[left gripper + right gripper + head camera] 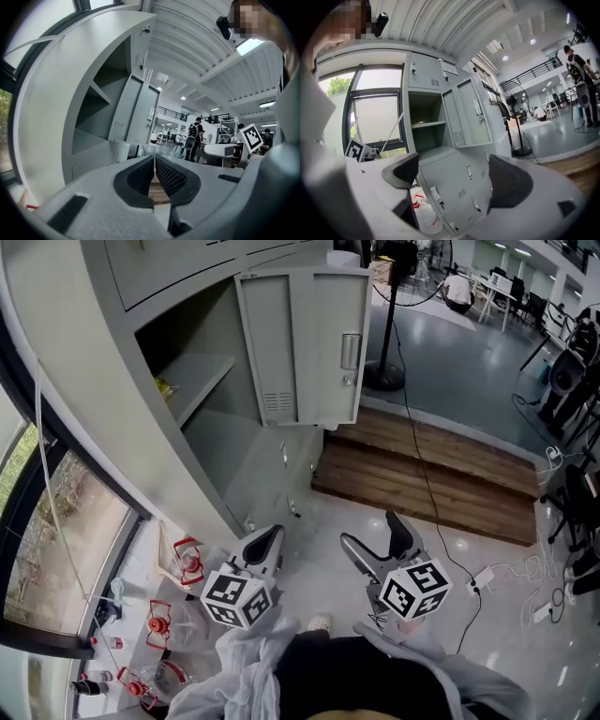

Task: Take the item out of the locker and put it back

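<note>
The grey locker (187, 442) stands ahead with one door (300, 343) swung open. Inside, a small yellowish item (164, 387) lies on the shelf (202, 376). The right gripper view shows the same open compartment (424, 124) with the item (418, 122) small on the shelf. My left gripper (270, 536) is held low in front of the locker, its pads (140, 176) almost touching and nothing between them. Beside it, my right gripper (375, 538) stands open and empty, jaws wide apart around the lower locker doors (454, 187). Both grippers are well short of the compartment.
A wooden platform (441, 474) lies on the floor to the right of the locker, with a fan stand (384, 371) and cables (487, 573) beyond. Clear bottles with red fittings (187, 563) sit by the window at lower left. People stand far off in the hall (193, 133).
</note>
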